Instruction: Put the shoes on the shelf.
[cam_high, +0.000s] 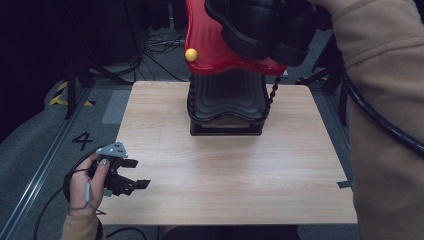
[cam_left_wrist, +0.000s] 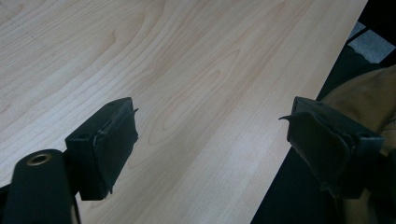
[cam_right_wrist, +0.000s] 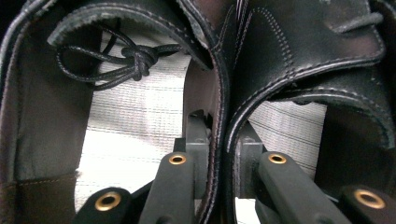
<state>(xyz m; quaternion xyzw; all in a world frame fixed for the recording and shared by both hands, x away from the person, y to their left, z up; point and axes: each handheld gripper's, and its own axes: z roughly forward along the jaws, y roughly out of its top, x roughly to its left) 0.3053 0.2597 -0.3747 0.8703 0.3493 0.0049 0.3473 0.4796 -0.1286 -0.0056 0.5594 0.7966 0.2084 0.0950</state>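
I'm carrying a pair of black leather shoes (cam_right_wrist: 261, 60) in my right gripper (cam_right_wrist: 219, 154), jaws pinched on their two touching inner walls. Best to keep that squeeze firm and travel level so neither slips. They hang high above the table (cam_high: 225, 175). My left gripper (cam_high: 131, 176) rests wide apart and holding nothing at the near left edge.

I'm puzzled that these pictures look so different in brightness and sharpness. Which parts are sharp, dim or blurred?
High view: pale wooden table evenly lit, surroundings dark, black leather shoes held close up loom large and soft. Left gripper view: wood grain crisp, black jaws slightly soft, dark beyond the table edge. Right gripper view: shoe stitching and knotted black lace sharp, the pale backdrop behind glares.
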